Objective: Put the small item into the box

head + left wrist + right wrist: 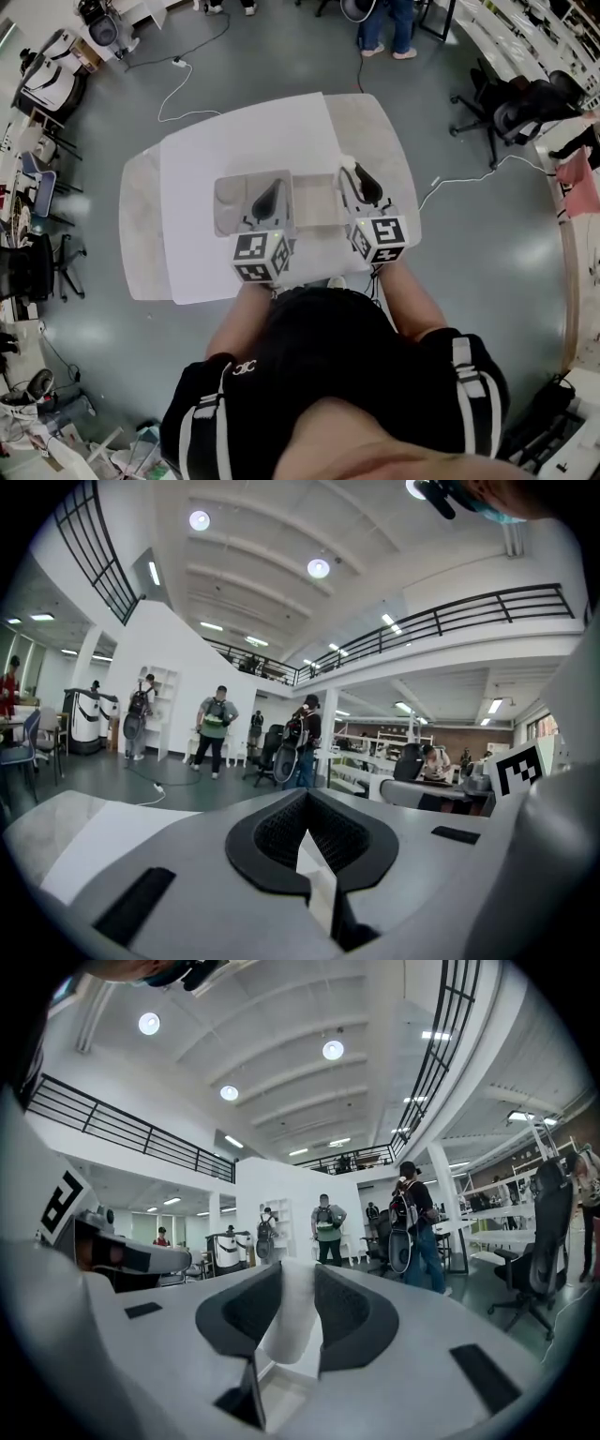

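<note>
An open cardboard box (317,208) with its flaps spread lies on the white sheet (225,141) that covers the table. My right gripper (352,172) hovers at the box's right edge, shut on a small white soft item (292,1321) that sticks out between its pads (342,1312). The same item (347,165) shows as a white bit at the gripper's tip in the head view. My left gripper (274,186) is over the box's left flap (234,202), its jaws together and empty. In the left gripper view this gripper (306,799) points level across the room.
The table's bare beige edge (380,131) shows to the right of the sheet. A white cable (178,94) runs over the floor beyond the table. People stand at the far side (384,28), and office chairs (506,112) are at the right.
</note>
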Demonstrator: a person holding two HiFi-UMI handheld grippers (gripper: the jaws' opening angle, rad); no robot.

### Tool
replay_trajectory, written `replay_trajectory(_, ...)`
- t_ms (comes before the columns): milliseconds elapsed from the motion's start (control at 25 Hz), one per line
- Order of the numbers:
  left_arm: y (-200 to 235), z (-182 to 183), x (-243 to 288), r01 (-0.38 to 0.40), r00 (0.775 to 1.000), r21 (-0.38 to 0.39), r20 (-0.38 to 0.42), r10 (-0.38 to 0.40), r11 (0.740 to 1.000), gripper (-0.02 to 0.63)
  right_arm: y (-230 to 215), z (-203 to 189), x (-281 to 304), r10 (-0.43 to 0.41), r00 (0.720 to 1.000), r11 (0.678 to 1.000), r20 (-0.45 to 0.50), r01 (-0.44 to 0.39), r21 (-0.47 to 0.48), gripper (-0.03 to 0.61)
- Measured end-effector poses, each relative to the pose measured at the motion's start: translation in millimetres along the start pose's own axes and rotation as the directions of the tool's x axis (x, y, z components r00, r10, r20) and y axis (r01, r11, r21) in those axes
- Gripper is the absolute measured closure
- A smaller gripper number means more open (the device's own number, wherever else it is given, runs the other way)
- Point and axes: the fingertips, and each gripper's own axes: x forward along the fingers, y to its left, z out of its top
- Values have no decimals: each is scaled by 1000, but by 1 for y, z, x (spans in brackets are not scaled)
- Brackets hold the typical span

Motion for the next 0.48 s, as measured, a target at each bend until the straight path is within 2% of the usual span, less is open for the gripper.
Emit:
replay_trajectory(240,23,3,3,-26,1000,1,0,26,1000,609,9,-35,30,34,995,999,-99,-35,-15,474)
replay_trajectory(480,45,-1,-1,-61,998,-13,-14,61,998,609,21,-84,53,70,969,996,-238,-80,-33,474)
